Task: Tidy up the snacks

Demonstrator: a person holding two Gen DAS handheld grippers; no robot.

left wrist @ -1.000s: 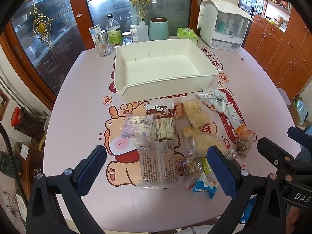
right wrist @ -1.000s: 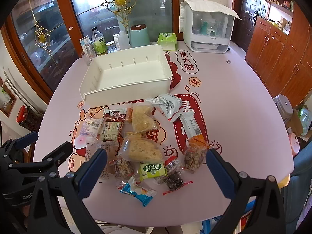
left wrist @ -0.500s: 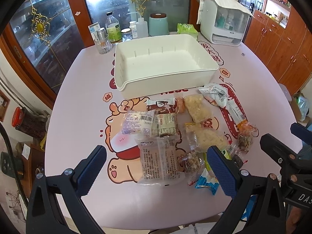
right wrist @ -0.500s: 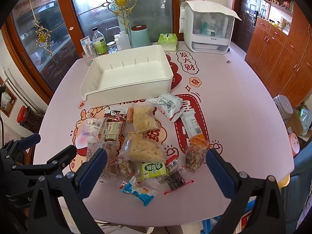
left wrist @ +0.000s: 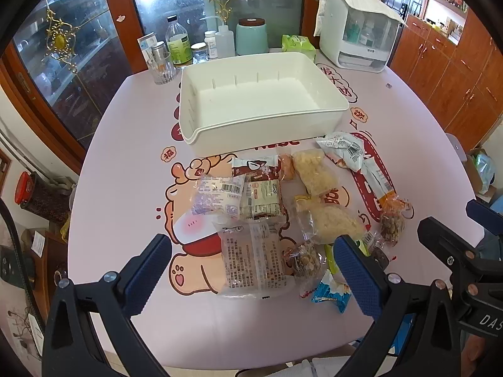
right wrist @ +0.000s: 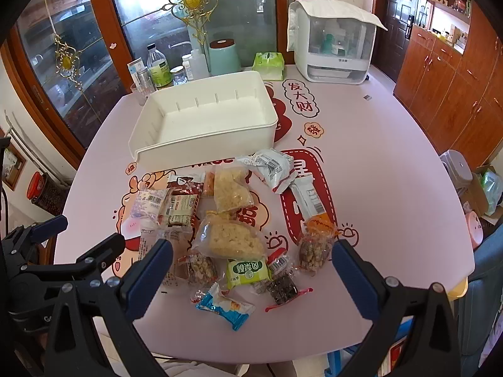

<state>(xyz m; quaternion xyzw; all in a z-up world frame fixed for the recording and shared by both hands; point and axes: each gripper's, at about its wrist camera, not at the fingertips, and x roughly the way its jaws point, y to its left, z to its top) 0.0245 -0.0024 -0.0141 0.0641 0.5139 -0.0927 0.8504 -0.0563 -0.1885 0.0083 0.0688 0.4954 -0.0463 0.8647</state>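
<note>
I've got both grippers hovering above the near edge of the pink table (left wrist: 119,163), nothing held. Left gripper (left wrist: 251,267): fingers spread wide, blue ribbed pads (left wrist: 358,273), matte black frames. Right gripper (right wrist: 251,270): same build, also spread wide. Snack pile sits mid-table, crinkly plastic throughout: a flat clear printed pack (left wrist: 253,259) lies directly between the left fingers, below the tips, no contact. A glossy blue wrapper (right wrist: 224,306) and a green square sachet (right wrist: 248,271) lie between the right fingers, also untouched. Two lumpy clear bags of pale yellow puffs (right wrist: 231,240) sit further in, a silver foil pouch (right wrist: 272,169) near the bin. White rigid plastic bin (left wrist: 261,106), rectangular with a ribbed inner wall, stands just beyond the pile with nothing in it.
</note>
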